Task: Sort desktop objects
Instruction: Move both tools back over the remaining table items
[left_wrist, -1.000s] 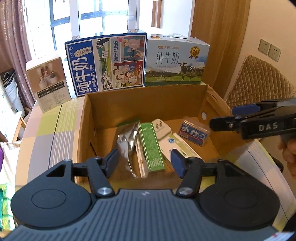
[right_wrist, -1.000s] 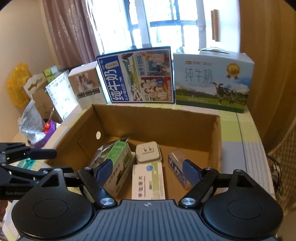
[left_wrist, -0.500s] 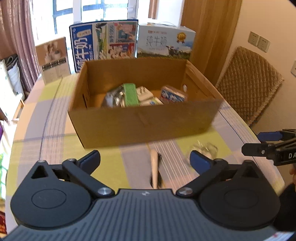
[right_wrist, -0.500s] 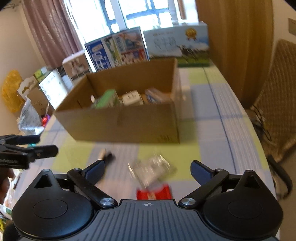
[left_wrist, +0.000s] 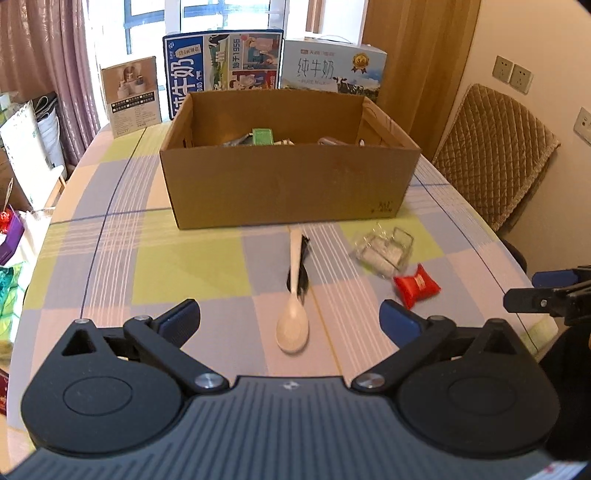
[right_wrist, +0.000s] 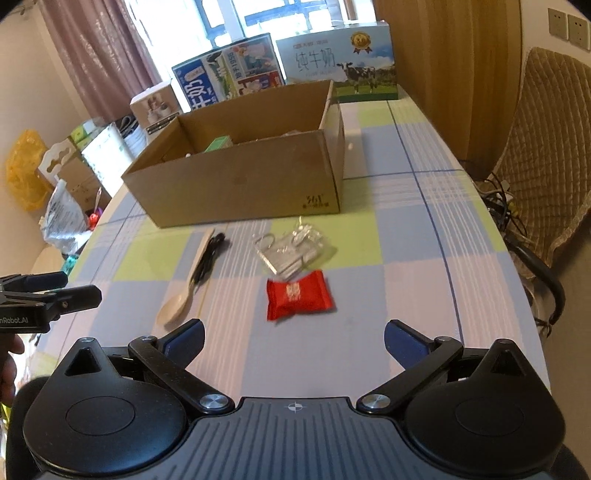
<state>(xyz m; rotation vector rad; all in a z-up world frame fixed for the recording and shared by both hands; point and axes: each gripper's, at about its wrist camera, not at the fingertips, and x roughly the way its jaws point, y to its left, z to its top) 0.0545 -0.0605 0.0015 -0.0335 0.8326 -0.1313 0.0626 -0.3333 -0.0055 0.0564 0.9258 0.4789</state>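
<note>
A: Cardboard box (left_wrist: 288, 184) sat open-topped mid-bench (left_wrist: 122, 266). Contents only partly seen over the near wall: a green carton (left_wrist: 263, 136), something silvery beside it, a pale item further right. Could not tell more.

B: Loose things lay on the checked cloth in front of the box?

A: Yes. White plastic spoon (left_wrist: 293, 295), bowl toward the camera, lay alongside a black cable (left_wrist: 303, 266), touching it. To the right, a clear plastic packet (right_wrist: 291, 251), and just beside it a red wrapped candy (right_wrist: 298, 294).

B: Grippers?

A: Left gripper (left_wrist: 290, 319) hung above the bench, jaws spread wide, empty, spoon between them. Right gripper (right_wrist: 293, 339) likewise spread and empty, the candy just ahead. Milk cartons (left_wrist: 334, 70) stood behind the box.
</note>
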